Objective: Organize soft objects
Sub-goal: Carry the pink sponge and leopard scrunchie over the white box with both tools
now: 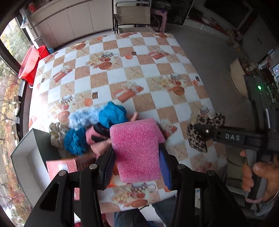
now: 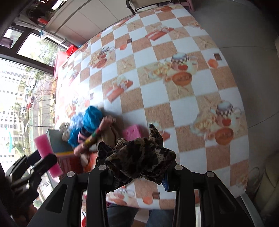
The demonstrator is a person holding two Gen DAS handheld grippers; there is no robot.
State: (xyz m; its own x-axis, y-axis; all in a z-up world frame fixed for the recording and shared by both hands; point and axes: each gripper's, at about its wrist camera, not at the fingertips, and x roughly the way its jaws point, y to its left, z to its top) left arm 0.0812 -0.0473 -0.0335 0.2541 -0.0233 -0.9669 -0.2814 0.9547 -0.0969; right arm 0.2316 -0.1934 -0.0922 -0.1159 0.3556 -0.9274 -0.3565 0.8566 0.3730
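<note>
1. Two views only, both curved by the fisheye and blurred in places; pile of soft things (image 1: 97,127) hard to separate into single items.
2. In that pile: two bright blue balls of yarn, a pale blue fluffy piece, a pink-and-dark striped piece, a whitish spotted cloth at its left end. Exact kind of each not possible to tell.
3. Left gripper (image 1: 137,155) closed on a pink sponge block (image 1: 137,150), pads pressing both of its sides, held above the near part of the table (image 1: 132,69). Lower end of the sponge half hidden behind the fingers.
4. Right gripper (image 2: 137,172) closed on a leopard-print scrunchie (image 2: 136,157), bunched between the jaws and covering the pads almost fully; held above the near edge of the table, right of the pile.
5. Second pink block (image 2: 131,132) lying on the checkered cloth just right of the pile, partly covered by the scrunchie in the right wrist view.
6. Open grey box (image 1: 26,152) at the left table corner, cut off by the gripper frame; red patterned box (image 1: 61,167) beside it, touching or not cannot be told.
7. Red basins (image 1: 33,64) beyond the far left table edge, a folding chair (image 1: 132,15) behind the far edge.
8. Hand (image 1: 258,176) of the person on the right gripper's handle, at the right border, partly cut off.
</note>
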